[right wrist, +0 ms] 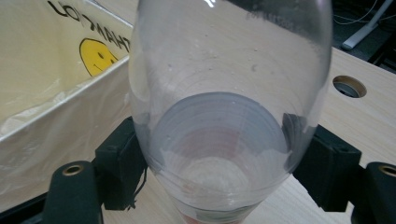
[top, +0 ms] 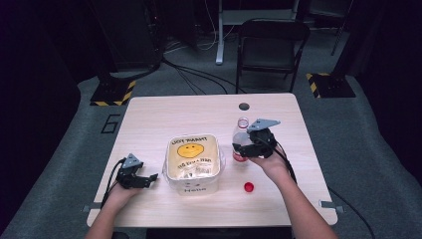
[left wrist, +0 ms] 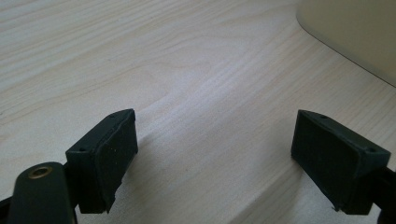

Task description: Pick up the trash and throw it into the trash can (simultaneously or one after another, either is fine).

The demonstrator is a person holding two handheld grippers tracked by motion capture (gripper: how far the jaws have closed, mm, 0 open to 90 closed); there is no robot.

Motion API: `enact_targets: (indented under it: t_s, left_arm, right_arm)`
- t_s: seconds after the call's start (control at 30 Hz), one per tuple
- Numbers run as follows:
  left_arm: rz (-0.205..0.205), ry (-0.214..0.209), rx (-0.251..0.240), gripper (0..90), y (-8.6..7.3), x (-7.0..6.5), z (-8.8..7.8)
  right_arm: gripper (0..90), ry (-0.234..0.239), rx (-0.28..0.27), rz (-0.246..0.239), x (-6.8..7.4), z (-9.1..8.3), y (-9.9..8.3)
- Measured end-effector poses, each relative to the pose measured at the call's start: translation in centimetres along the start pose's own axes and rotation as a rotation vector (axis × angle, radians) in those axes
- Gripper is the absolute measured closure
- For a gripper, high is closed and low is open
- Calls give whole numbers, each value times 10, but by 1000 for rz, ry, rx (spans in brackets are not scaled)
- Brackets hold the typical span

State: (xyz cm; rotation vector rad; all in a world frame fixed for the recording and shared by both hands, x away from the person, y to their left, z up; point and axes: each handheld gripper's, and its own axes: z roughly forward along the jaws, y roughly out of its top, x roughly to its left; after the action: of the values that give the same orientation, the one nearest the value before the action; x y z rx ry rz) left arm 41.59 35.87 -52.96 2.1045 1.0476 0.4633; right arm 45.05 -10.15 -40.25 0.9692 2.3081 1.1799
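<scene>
A clear plastic bottle [top: 241, 141] with a red label stands upright on the table, uncapped, just right of the lined bin. My right gripper [top: 247, 148] is shut on its body; in the right gripper view the bottle [right wrist: 224, 107] sits between both black pads [right wrist: 122, 163]. Its red cap [top: 249, 186] lies on the table nearer the front edge. A bin [top: 193, 160] lined with a yellow smiley-face bag sits mid-table. My left gripper [top: 147, 178] rests low on the table left of the bin, open, with bare wood between its pads [left wrist: 109, 154].
The wooden table [top: 164, 114] has a round cable hole [top: 244, 106] near its far edge. The bin's pale wall [left wrist: 355, 32] is close to my left gripper's right side. A black chair [top: 271, 47] and floor cables lie beyond the table.
</scene>
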Motion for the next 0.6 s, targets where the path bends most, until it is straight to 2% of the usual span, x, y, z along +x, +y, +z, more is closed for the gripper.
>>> enact_targets:
  t_s: [0.37,0.6]
  left_arm:
    - [0,0,0,144,0,0,0]
    - [0,-1,-2,145,0,0,0]
  right_arm:
    - [246,19,-4,-34,7,-9,10]
    - [246,31,-11,-30,9,-15,15]
